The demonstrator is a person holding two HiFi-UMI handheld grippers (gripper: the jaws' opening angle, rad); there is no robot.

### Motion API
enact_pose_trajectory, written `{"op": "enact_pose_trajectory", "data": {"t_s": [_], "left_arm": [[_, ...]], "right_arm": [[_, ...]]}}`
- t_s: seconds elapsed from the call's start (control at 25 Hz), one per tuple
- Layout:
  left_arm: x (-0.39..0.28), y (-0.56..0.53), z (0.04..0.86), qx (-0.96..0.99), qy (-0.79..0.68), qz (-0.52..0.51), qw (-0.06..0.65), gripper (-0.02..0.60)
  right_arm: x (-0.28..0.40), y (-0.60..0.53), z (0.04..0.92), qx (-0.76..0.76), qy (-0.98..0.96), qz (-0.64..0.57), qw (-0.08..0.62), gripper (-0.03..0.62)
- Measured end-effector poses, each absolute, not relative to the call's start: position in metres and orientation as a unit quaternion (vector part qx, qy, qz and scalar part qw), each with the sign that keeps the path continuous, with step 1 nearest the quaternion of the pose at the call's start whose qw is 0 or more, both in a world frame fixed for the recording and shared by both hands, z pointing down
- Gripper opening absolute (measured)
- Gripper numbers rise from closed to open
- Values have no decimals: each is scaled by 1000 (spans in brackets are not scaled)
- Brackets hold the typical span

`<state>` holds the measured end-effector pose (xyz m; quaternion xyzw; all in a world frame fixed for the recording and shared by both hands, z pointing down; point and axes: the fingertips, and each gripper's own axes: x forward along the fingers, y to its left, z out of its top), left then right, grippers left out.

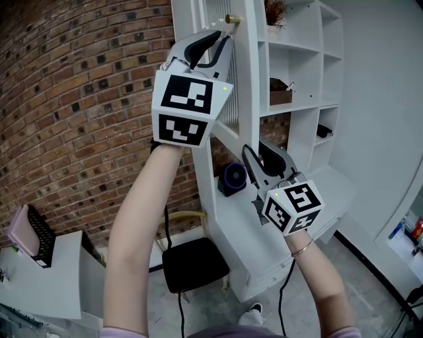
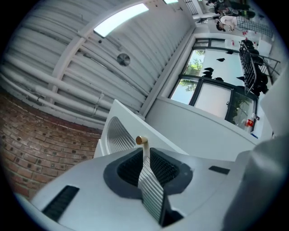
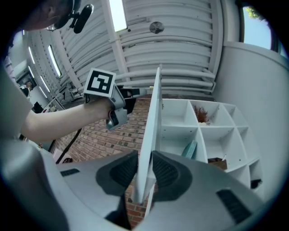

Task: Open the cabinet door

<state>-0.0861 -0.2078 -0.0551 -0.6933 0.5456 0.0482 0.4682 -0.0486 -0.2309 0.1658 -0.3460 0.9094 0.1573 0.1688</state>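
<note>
**Gripping one door with two claws**

One white cabinet door (image 1: 244, 79) (image 3: 153, 113) stands swung out from the cabinet (image 1: 306, 46). The left claw (image 1: 221, 36) (image 2: 143, 151) pinches its edge up top, just below the single brass knob (image 1: 232, 19) (image 2: 141, 140). The right claw (image 1: 254, 153) (image 3: 144, 155) pinches the same edge lower down.

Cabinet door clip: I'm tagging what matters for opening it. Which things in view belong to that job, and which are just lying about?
Job: cabinet door, brass knob, left hand-held gripper and right hand-held gripper, each clamped on the door's edge.

Lying about: black stool, dark round object, dried plant, brown box, keyboard.
</note>
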Motion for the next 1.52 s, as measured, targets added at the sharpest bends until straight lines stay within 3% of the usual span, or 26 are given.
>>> {"op": "enact_pose_trajectory", "data": {"t_s": [0.4, 0.76, 1.52], "left_arm": [[-119, -204, 44, -732, 556, 67, 387, 40], [-132, -197, 154, -753, 572, 45, 323, 32], [-139, -183, 346, -797, 595, 12, 103, 2]], "right_arm": [[-18, -214, 190, -367, 903, 138, 173, 84], [-8, -201, 229, -379, 905, 142, 134, 64], [1, -187, 343, -394, 915, 48, 74, 4]]}}
